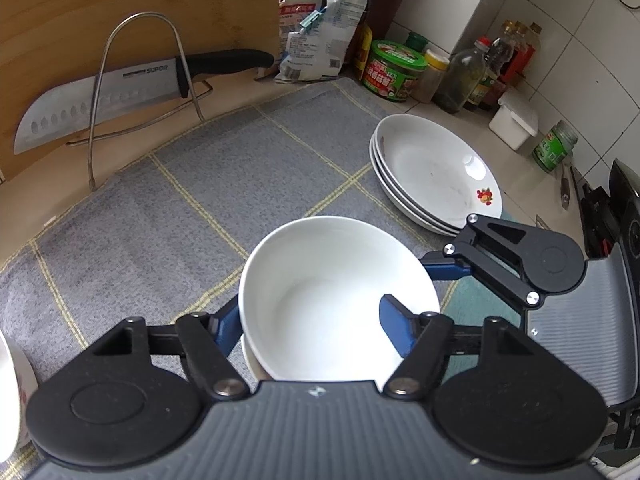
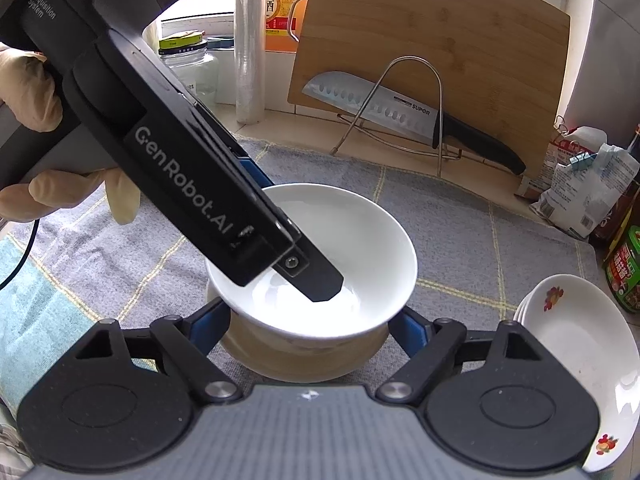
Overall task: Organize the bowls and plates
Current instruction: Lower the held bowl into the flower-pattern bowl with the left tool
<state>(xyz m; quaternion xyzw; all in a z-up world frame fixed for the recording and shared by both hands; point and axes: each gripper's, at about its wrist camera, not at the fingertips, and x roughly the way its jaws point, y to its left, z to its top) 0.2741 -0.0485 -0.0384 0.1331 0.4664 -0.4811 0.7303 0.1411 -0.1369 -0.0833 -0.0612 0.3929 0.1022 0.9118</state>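
Two white bowls sit nested on a grey checked cloth (image 1: 200, 208). The upper bowl (image 1: 332, 280) rests in the lower bowl (image 2: 304, 356). My left gripper (image 1: 311, 304) is open and straddles the upper bowl's wall: one finger (image 2: 324, 284) is inside the bowl and the other is outside it. My right gripper (image 2: 309, 316) is open, and its blue pads flank the lower bowl close to its sides. One of its fingers (image 1: 444, 270) shows at the bowl's right. A stack of three white plates (image 1: 432, 164) with a flower print lies to the right of the bowls.
A bamboo cutting board (image 1: 120, 0) stands behind, with a knife (image 1: 100, 108) in a wire rack in front of it. Bottles, jars and bags (image 1: 460, 76) line the back right corner. Another white dish (image 1: 8, 392) shows at the left edge. A gloved hand (image 2: 24, 92) holds the left gripper.
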